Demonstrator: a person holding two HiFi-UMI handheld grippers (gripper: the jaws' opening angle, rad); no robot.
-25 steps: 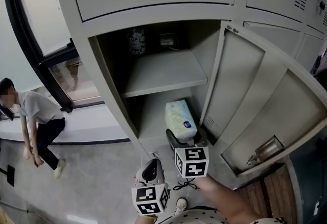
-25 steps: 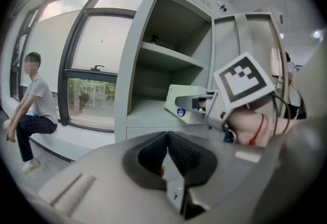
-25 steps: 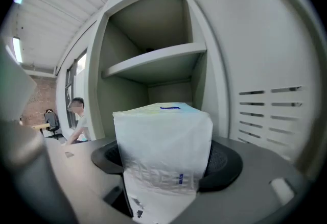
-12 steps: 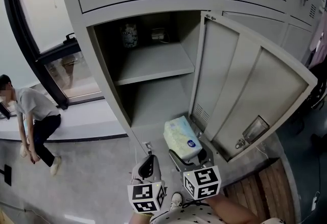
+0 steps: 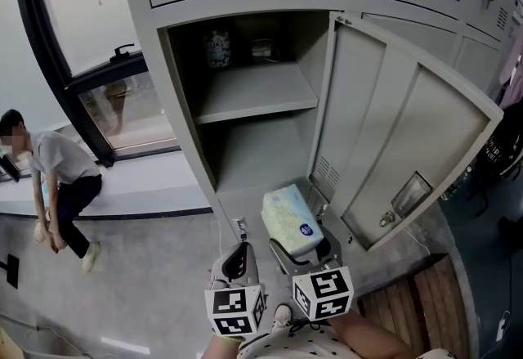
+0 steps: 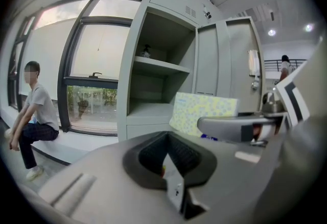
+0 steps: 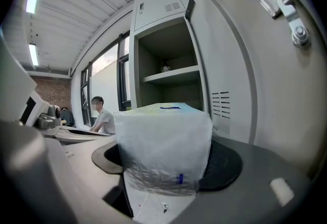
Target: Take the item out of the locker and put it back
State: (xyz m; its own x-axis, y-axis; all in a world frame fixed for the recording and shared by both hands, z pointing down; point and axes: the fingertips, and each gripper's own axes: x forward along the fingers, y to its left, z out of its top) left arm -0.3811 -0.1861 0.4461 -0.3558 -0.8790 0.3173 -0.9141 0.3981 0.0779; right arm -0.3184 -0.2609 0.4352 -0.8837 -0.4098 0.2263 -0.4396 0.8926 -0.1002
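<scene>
Fingers (image 7: 225,167) on the right gripper (image 5: 304,246) were spread pretty wide but clamped on the tissue pack (image 5: 290,218), one dark pad pressed into each side of its crinkly plastic wrap. In the head view the pack sat in the lower middle of the frame, out of the locker (image 5: 188,104), just in front of the bottom compartment's opening and near the lower edge of the open door (image 5: 409,128). It was a pale, soft pack with a blue oval logo facing up.

Just to the left of it in the frame, the left gripper (image 5: 237,258) hung lower, fingers together with nothing in them, so basically idle.

Further out, the locker's lower compartment looked bare, and the shelf (image 5: 257,91) above it had a small jar (image 5: 218,48) and some other little thing I couldn't make out at the back. Over at the left edge, a person (image 5: 57,177) was sitting on a low ledge under the window (image 5: 90,14), leaning forward towards the floor (image 5: 139,267).
</scene>
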